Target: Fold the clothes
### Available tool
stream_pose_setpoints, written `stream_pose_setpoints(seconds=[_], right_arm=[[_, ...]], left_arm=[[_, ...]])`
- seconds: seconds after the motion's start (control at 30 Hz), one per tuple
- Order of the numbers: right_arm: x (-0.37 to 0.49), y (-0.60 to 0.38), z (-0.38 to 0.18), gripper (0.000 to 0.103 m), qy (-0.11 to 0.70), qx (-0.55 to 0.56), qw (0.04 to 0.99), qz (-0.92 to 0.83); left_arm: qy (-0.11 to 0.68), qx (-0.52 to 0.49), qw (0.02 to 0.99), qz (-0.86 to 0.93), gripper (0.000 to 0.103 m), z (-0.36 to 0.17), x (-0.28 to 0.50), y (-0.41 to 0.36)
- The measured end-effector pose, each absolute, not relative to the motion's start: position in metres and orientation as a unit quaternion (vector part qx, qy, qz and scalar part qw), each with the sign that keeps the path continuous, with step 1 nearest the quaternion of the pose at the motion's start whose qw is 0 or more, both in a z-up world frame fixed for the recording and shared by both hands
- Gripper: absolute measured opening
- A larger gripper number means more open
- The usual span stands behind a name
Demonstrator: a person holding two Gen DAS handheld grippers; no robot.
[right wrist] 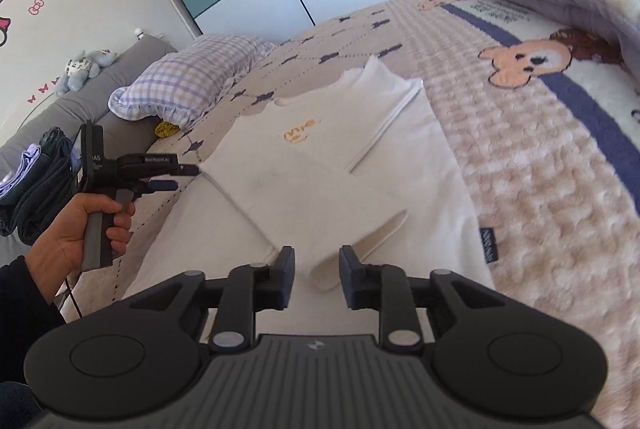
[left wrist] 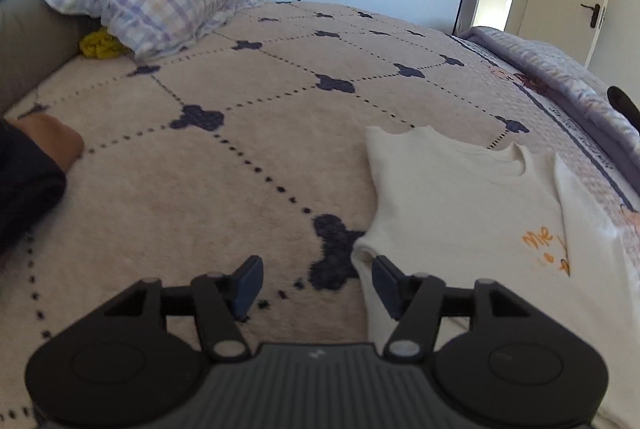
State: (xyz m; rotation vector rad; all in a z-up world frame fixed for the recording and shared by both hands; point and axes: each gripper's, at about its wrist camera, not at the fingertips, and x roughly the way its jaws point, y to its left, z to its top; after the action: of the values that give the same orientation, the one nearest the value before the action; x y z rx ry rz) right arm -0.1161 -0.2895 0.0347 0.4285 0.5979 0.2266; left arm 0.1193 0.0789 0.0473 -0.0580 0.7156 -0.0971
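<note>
A cream sweatshirt (right wrist: 320, 165) is spread on the bed (right wrist: 520, 157), both sleeves already laid inward across the body. The left gripper (left wrist: 318, 279) is held wide open and empty beside the garment's left edge; the right gripper (right wrist: 316, 275) is partly open, with the folded sleeve's cuff (right wrist: 348, 253) seen between its pads but apparently not pinched. If the cuff is snagged on withdrawal, the sleeve fold could be dragged open. If only one layer is pinched for the next fold, the stacked layers could slide apart on the plush blanket.
</note>
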Motion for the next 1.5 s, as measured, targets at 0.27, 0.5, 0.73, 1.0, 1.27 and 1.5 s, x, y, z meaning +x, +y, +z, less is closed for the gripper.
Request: stream_pose_setpoints(seconds=[0.27,0.5,0.73,1.0,1.27,1.5], right_arm=[[-0.076,-0.292,0.053,0.033,0.279,0.16,0.938,0.128],[-0.029,-0.256,0.015,0.031,0.361,0.081,0.922,0.117],[-0.065,-0.267,0.015,0.031,0.351,0.081,0.925,0.118],[-0.08,-0.254,0.017,0.031,0.346,0.054,0.931,0.1],[-0.082,-0.251,0.008,0.032,0.328,0.065,0.939,0.082],[-0.089,-0.256,0.008,0.033,0.329,0.076,0.938,0.081]], left_arm=[[0.28,0.021,0.948,-0.152,0.062,0.064,0.096,0.016],[0.311,0.136,0.937,-0.083,0.069,0.021,0.104,-0.015],[0.328,0.083,0.939,-0.069,0.081,0.022,0.108,0.011],[0.318,0.055,0.94,-0.114,0.081,0.052,0.042,0.002],[0.316,0.117,0.911,-0.239,0.083,0.043,-0.043,-0.032],[0.338,0.12,0.916,-0.181,0.084,0.028,-0.048,-0.013]])
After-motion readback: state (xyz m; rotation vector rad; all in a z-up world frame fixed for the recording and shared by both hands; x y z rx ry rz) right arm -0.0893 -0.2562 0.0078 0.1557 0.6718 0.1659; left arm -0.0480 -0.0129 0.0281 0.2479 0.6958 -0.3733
